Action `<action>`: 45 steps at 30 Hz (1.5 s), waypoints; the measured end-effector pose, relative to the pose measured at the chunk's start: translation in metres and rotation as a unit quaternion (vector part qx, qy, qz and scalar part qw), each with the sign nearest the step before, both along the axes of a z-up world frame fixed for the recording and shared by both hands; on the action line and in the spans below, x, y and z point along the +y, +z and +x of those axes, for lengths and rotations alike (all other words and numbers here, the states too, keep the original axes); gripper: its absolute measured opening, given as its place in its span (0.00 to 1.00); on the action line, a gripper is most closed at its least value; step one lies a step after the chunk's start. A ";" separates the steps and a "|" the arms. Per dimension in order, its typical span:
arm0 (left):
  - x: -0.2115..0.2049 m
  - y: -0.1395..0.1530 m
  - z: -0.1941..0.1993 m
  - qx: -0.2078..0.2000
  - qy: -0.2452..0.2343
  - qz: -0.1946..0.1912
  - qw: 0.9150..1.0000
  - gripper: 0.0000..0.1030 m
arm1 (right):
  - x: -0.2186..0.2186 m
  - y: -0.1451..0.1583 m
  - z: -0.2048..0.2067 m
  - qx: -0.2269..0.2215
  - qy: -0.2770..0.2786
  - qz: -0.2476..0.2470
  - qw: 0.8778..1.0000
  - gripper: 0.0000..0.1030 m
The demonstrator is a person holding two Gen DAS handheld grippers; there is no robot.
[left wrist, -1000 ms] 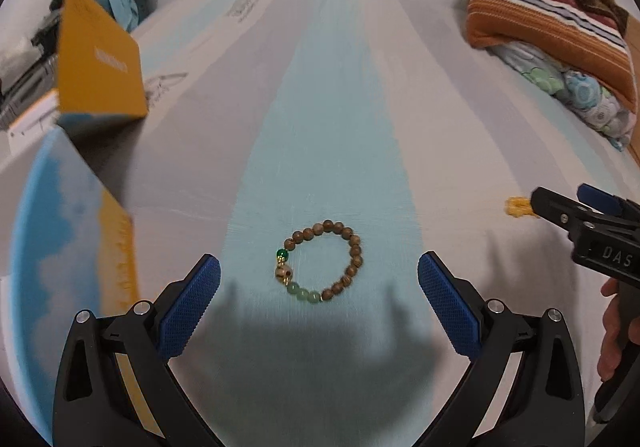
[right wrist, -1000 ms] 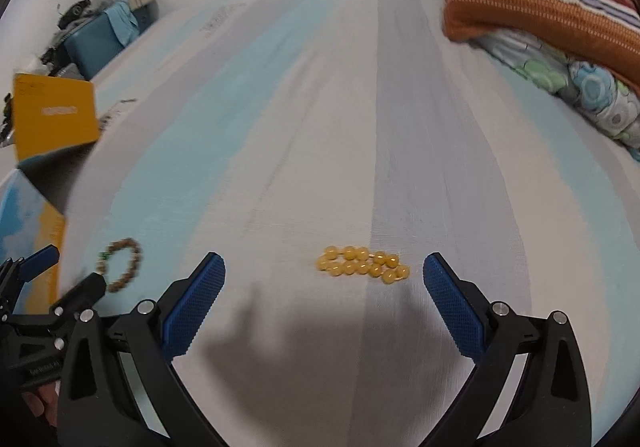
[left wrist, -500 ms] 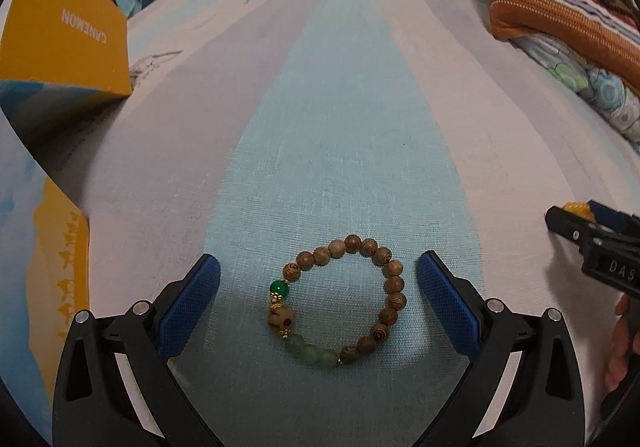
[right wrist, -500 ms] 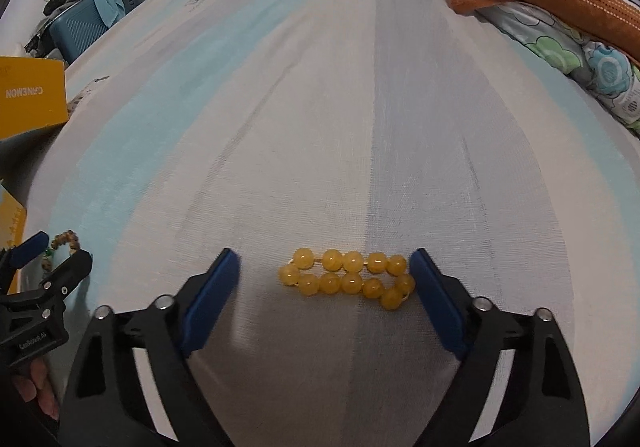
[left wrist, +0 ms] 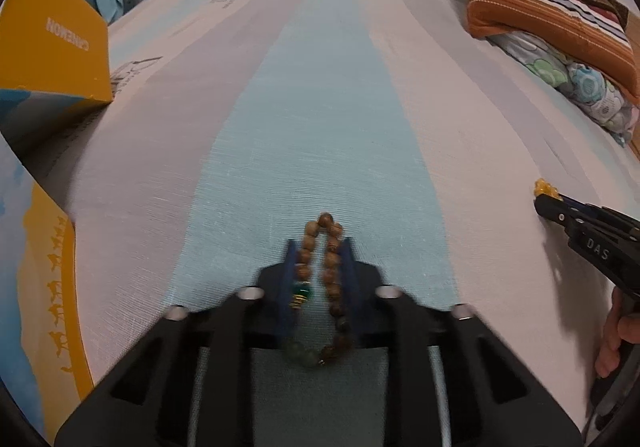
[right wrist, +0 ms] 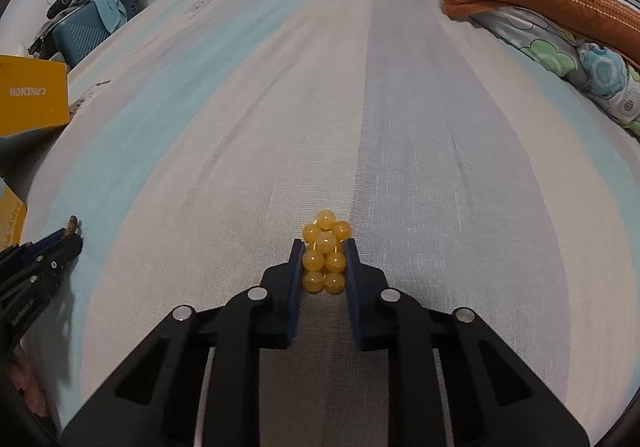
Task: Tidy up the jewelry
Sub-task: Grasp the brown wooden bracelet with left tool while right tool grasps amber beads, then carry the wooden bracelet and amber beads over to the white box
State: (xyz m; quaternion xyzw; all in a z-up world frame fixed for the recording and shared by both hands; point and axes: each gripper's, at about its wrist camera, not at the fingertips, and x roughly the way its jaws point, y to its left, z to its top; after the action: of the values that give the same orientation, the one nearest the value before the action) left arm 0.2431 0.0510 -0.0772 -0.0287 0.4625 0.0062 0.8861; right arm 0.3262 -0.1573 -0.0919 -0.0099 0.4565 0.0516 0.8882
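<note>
A wooden bead bracelet [left wrist: 326,221] with green beads lies on the striped bedsheet [left wrist: 320,107], squeezed into a narrow loop. My left gripper [left wrist: 320,247] is shut on it, blue pads pressing both sides; its far end sticks out past the tips. A yellow bead bracelet [right wrist: 326,219] is bunched between the pads of my right gripper [right wrist: 324,247], whose jaws are closing and press on the beads. In the left wrist view the right gripper [left wrist: 544,201] shows at the right edge with yellow beads at its tip. In the right wrist view the left gripper [right wrist: 74,237] sits at the far left.
An open yellow box [left wrist: 52,47] with a blue-and-yellow flap [left wrist: 40,267] stands at the left of the bed. Folded striped blankets [left wrist: 540,7] and a floral quilt [right wrist: 580,59] lie at the back right. A blue suitcase [right wrist: 84,31] stands beyond the bed's left edge.
Both grippers came down onto the sheet and closed from wide open. The wooden bracelet got squeezed from a round ring into a narrow loop, and the yellow beads were bunched together.
</note>
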 end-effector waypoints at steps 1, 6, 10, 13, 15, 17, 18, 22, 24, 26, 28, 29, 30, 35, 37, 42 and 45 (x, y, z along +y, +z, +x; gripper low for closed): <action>-0.001 0.001 0.000 0.002 -0.004 -0.006 1.000 0.07 | -0.001 0.001 0.000 0.000 -0.001 0.003 1.000 0.18; -0.004 0.011 -0.006 0.002 -0.021 -0.022 1.000 0.07 | -0.005 0.011 -0.008 -0.003 -0.001 0.018 1.000 0.18; -0.006 0.023 -0.014 -0.003 -0.026 -0.020 0.999 0.07 | -0.004 0.025 -0.018 -0.010 0.002 0.019 1.000 0.18; -0.007 0.035 -0.020 -0.009 -0.027 -0.019 0.999 0.07 | -0.004 0.036 -0.026 -0.017 0.004 0.020 1.000 0.17; -0.007 0.042 -0.025 -0.012 -0.028 -0.019 0.999 0.07 | -0.002 0.044 -0.031 -0.020 0.006 0.020 1.000 0.18; -0.006 0.049 -0.029 -0.015 -0.026 -0.018 0.999 0.07 | 0.000 0.054 -0.038 -0.026 0.008 0.021 0.999 0.17; -0.006 0.053 -0.033 -0.016 -0.026 -0.019 0.999 0.07 | 0.000 0.058 -0.041 -0.029 0.009 0.021 0.999 0.17; -0.005 0.066 -0.044 -0.018 -0.030 -0.022 0.999 0.07 | 0.006 0.075 -0.055 -0.039 0.014 0.023 0.999 0.17; -0.004 0.071 -0.048 -0.020 -0.030 -0.022 0.999 0.07 | 0.009 0.083 -0.064 -0.044 0.016 0.022 0.999 0.17; -0.002 0.078 -0.055 -0.021 -0.031 -0.025 0.999 0.07 | 0.011 0.089 -0.070 -0.048 0.016 0.022 0.998 0.17; -0.001 0.084 -0.060 -0.023 -0.033 -0.026 0.999 0.07 | 0.016 0.095 -0.078 -0.052 0.019 0.021 0.998 0.17; -0.001 0.087 -0.063 -0.025 -0.034 -0.026 0.999 0.07 | 0.018 0.098 -0.081 -0.054 0.020 0.020 0.998 0.17; -0.002 0.089 -0.065 -0.025 -0.034 -0.024 0.999 0.07 | 0.021 0.102 -0.086 -0.056 0.022 0.020 0.998 0.17; 0.001 0.104 -0.082 -0.031 -0.038 -0.018 0.999 0.07 | 0.034 0.119 -0.104 -0.067 0.028 0.020 0.997 0.17; 0.006 0.111 -0.091 -0.036 -0.037 -0.016 0.999 0.07 | 0.042 0.125 -0.112 -0.072 0.034 0.019 0.997 0.17; 0.019 0.125 -0.111 -0.045 -0.032 -0.018 0.998 0.07 | 0.067 0.137 -0.133 -0.081 0.049 0.022 0.995 0.17; 0.031 0.134 -0.126 -0.052 -0.028 -0.026 0.998 0.07 | 0.085 0.143 -0.143 -0.085 0.063 0.022 0.994 0.18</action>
State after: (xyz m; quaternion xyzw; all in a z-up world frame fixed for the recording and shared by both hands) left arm 0.1175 0.0818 0.0571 -0.0392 0.4163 -0.0328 0.9078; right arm 0.1832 -0.0721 0.0512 -0.0237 0.3761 0.1163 0.9189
